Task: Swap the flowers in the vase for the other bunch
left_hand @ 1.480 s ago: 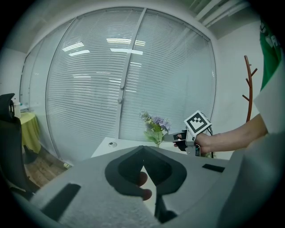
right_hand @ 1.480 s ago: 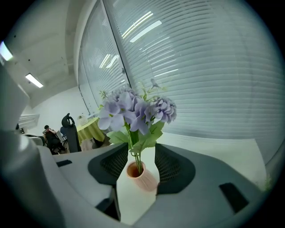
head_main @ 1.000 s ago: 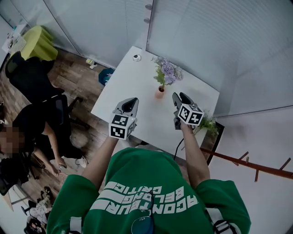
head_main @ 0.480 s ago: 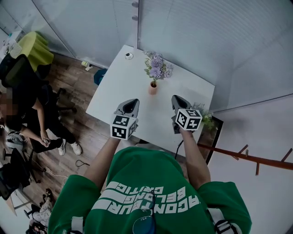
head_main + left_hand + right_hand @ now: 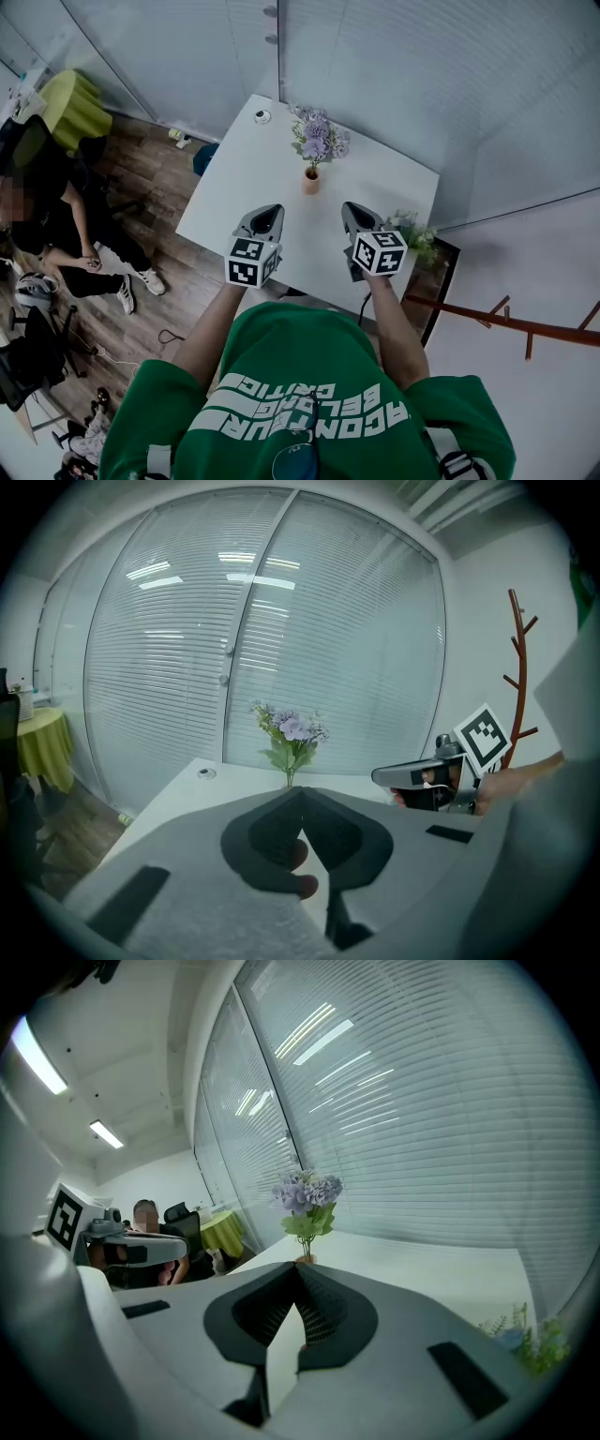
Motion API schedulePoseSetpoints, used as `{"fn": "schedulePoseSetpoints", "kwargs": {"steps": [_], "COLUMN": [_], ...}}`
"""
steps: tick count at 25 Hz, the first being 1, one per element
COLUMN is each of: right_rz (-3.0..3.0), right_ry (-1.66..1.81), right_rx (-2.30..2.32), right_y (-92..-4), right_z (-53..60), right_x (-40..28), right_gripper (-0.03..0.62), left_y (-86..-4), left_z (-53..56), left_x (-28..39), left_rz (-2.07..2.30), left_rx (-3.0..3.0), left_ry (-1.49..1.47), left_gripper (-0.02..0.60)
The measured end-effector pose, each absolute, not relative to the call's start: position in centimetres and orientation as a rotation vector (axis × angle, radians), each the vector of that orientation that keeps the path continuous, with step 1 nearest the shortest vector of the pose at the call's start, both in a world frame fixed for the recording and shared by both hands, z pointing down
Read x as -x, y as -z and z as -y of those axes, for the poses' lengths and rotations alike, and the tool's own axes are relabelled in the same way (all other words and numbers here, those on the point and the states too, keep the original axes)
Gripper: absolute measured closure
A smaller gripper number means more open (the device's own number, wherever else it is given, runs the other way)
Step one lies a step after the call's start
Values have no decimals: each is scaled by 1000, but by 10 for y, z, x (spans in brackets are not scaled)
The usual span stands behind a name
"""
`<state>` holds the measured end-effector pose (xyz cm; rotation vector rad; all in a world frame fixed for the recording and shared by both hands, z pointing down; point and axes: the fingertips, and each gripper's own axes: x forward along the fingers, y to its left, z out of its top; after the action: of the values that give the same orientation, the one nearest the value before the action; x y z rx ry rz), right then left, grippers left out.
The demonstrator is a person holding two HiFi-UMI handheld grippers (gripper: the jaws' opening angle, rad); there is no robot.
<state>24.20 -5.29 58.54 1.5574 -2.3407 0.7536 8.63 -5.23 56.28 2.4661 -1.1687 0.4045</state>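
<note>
Glass-walled office with closed blinds, wood floor, and a white table [image 5: 239, 178] directly ahead of the operator. A person sits off to the left, well clear of the work.

Item under task: a small terracotta-coloured vase [image 5: 310, 181] stands upright near the table's middle and holds purple flowers [image 5: 317, 141]. The replacement bunch [image 5: 415, 232], greenery with pale blooms, lies at the table's right edge, just beside the right gripper [image 5: 351, 212].

Both tools hang above the near half of the table, short of the vase. The right gripper's jaws are together with nothing between them. The left gripper [image 5: 270, 212] likewise has its jaws together and empty.

Risks noted:
- The vase looks narrow and top-heavy, so a slanted pull on the stems could tip it unless the other tool steadies it
- The replacement bunch sits at the edge, and a sideways nudge could send it to the floor
- Neither tool can grasp until its jaws part
</note>
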Motion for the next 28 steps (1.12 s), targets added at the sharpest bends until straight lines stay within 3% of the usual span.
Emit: {"fn": "schedulePoseSetpoints", "kwargs": {"steps": [28], "right_rz": [2346], "right_ry": [-718], "right_rx": [-1523], "right_y": [-585], "right_z": [54], "right_x": [-250], "right_gripper": [580], "left_y": [-561], "left_z": [59], "left_x": [-104], "left_rz": [1154], "left_rx": [-2472], "left_ry": [-423], "left_gripper": [574]}}
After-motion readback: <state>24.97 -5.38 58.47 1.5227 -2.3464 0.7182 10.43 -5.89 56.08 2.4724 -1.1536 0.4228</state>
